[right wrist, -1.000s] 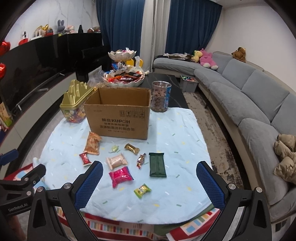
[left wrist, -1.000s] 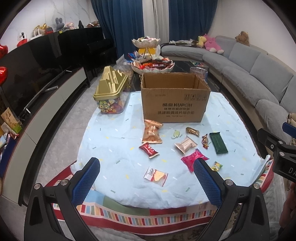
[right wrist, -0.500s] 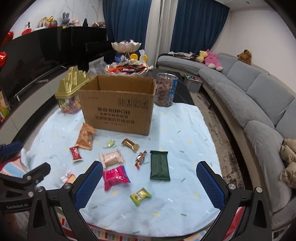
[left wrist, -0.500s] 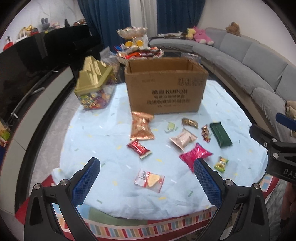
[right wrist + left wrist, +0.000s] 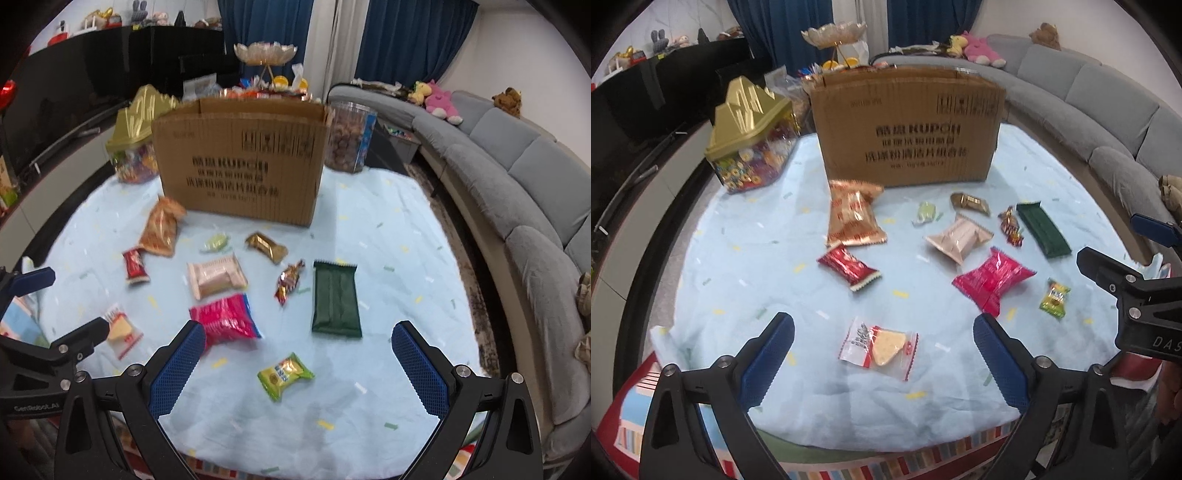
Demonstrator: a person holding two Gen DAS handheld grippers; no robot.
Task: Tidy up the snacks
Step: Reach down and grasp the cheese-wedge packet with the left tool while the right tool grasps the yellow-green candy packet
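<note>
Big cardboard box (image 5: 908,127) sits at the table's (image 5: 388,229) far edge, snacks scattered in front. Green bar (image 5: 335,298) mid-table, lime candy (image 5: 285,373) near the front edge. Left gripper (image 5: 882,356) and right gripper (image 5: 297,363) both have jaws released, empty.

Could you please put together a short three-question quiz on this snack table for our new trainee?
1. True or false: the left hand-held gripper is open and holds nothing.
2. Which snack lies nearest the right hand-held gripper? A) dark green packet B) lime green candy C) orange bag
3. Fill in: the pink packet lies directly in front of the ____ packet.

Key: 1 true; 2 B; 3 beige.
</note>
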